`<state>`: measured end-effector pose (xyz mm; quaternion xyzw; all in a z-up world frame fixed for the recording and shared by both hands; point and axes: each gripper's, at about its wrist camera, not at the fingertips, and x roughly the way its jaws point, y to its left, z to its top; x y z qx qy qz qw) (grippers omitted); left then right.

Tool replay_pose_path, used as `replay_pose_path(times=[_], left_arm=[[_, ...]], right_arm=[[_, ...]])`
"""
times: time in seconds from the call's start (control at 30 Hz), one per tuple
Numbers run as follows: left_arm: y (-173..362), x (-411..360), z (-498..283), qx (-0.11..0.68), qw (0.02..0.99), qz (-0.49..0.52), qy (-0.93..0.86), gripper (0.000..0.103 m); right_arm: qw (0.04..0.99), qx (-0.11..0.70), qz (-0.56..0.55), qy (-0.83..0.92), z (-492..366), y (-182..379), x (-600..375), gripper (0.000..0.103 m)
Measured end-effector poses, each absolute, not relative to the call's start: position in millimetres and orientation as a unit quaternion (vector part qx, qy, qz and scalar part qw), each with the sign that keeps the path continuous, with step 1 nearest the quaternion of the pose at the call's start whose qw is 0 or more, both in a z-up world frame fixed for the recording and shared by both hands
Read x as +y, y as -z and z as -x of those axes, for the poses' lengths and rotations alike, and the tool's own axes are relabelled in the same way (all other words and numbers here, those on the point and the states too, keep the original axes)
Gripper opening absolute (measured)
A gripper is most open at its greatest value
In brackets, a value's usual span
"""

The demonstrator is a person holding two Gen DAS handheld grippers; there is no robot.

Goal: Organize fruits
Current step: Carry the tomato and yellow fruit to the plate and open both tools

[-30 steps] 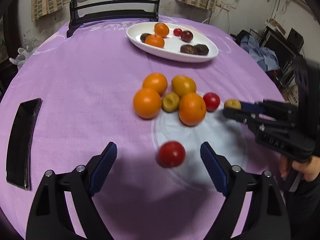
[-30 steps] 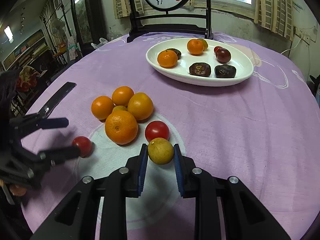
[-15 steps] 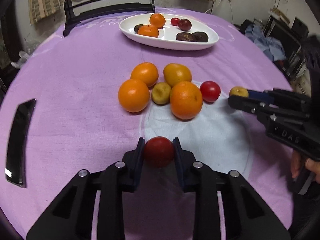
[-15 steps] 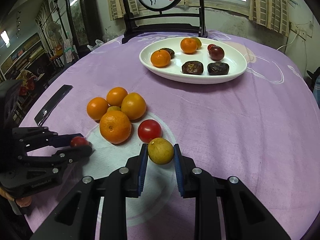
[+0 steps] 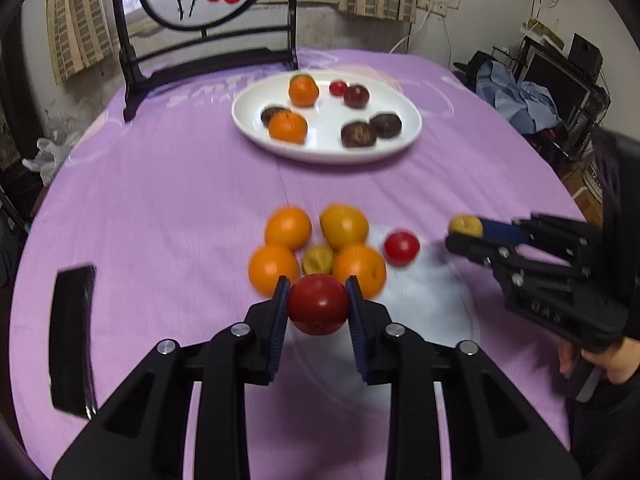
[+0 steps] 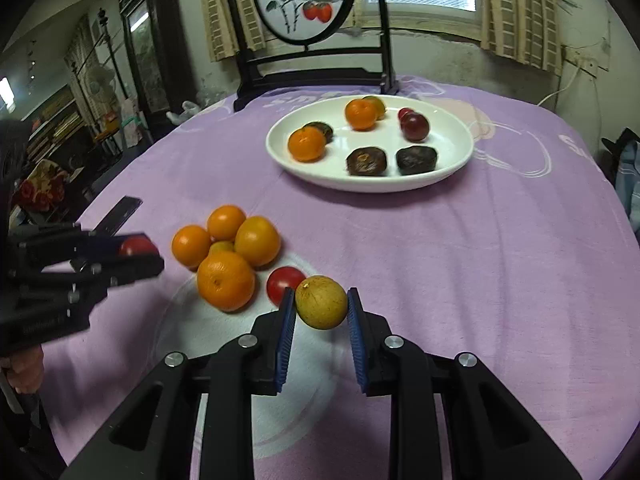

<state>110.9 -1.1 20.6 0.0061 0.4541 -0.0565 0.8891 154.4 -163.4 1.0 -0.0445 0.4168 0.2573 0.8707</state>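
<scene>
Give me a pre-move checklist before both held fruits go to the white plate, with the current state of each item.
1. Left gripper shut on the red tomato, pads on both sides: ok.
2. Right gripper shut on the yellow-green fruit: ok.
3. Held tomato lifted clear of the orange cluster: cannot tell, it overlaps them in the left wrist view.
4. Free space on the white plate: ok, bare patch in the middle and at the right.
5. The two grippers apart from each other: ok.
6. Cloth between cluster and plate free of obstacles: ok.
</scene>
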Motion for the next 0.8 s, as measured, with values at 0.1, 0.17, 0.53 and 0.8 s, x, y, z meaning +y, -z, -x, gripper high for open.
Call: replay_pose_path(times=[0.1,0.17,0.53,0.8], left_arm=[[-33.7,1.8,-138.2,0.45,0.891,-0.001,0.06,0.027],[-38.4,3.0,-155.9,0.45,0.891,0.007,0.061,0.028],[-33.0,-0.3,-270.2,0.458,0.887,0.023,0.043,0.028],[-6.7,-5.1,-311.8,0.478,0.878,0.019,0.024,0.029]], right_arm=[[0.874,0.411,0.026,-0.257,-159.6,-12.0,-168.1,0.026],[0.875,0.409,0.025,-0.258,-167.7,-19.0,-168.6,0.026],[0.887,0.393,0.036,-0.24,-265.9,-34.9,-152.6,0.026],[0.879,0.416,0.01,-0.234,-323.3,-7.5,-142.7,0.027]])
